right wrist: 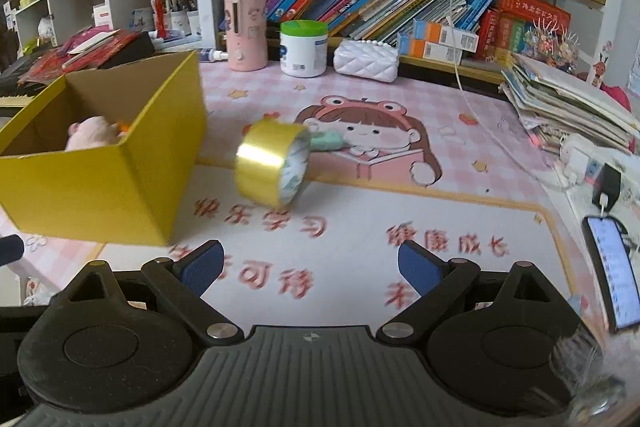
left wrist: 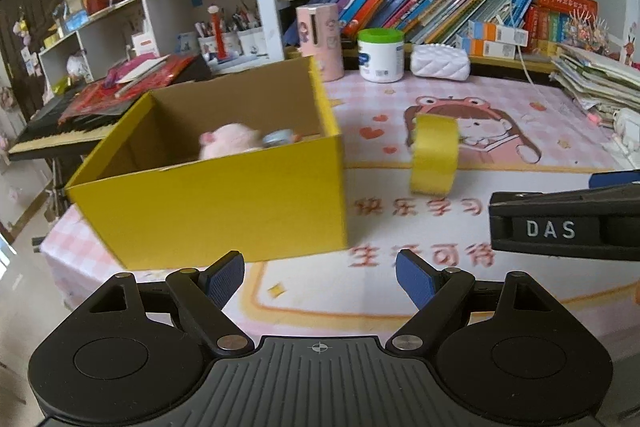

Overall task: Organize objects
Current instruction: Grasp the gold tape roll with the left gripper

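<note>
A yellow cardboard box [left wrist: 224, 203] stands open on the pink desk mat; it also shows in the right wrist view [right wrist: 100, 183]. Inside lie a pink plush toy [left wrist: 230, 141] and a small blue-grey item [left wrist: 278, 138]. A roll of gold tape [left wrist: 434, 155] stands on its edge right of the box, also in the right wrist view [right wrist: 272, 163], with a small teal object [right wrist: 328, 141] behind it. My left gripper [left wrist: 320, 281] is open and empty, near the box's front. My right gripper [right wrist: 310, 269] is open and empty, in front of the tape; its body [left wrist: 568, 225] enters the left view.
At the desk's back stand a pink canister [right wrist: 245, 31], a white jar with green lid [right wrist: 304, 49] and a white quilted pouch [right wrist: 366, 61]. Bookshelves rise behind. A paper stack [right wrist: 568, 107] and a phone [right wrist: 612, 271] lie at right. A keyboard [left wrist: 60, 135] sits left of the desk.
</note>
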Motion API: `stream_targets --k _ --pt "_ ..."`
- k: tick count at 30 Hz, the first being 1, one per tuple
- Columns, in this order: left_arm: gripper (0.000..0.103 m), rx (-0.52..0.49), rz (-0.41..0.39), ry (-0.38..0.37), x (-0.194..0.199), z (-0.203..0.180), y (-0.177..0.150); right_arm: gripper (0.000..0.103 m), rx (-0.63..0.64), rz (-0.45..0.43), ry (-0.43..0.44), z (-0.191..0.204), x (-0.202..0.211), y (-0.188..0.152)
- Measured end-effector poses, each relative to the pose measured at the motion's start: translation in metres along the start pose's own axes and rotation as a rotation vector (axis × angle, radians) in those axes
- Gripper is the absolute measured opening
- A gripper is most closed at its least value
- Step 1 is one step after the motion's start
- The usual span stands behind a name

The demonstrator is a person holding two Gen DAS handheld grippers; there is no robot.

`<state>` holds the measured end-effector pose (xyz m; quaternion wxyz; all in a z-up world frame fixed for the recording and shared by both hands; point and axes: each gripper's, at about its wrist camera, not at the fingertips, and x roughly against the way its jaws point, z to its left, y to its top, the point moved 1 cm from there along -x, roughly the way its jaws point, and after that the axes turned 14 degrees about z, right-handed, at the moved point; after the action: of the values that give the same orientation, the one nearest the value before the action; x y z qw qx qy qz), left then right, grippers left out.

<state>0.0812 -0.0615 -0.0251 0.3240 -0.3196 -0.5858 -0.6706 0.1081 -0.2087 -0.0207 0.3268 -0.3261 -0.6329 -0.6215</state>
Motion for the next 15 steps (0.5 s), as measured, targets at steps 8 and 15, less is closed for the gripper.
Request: stream_targets --k 8,15 --pt "0.085 0.051 0.002 -0.003 -0.012 -0.031 0.021 0.094 0.038 -0.011 0.022 -0.034 -0.020 0.027" --pt "0.085 0.044 0.005 0.005 -0.017 -0.057 0.034 0.094 0.045 -0.017 0.063 -0.059 -0.035 0.044"
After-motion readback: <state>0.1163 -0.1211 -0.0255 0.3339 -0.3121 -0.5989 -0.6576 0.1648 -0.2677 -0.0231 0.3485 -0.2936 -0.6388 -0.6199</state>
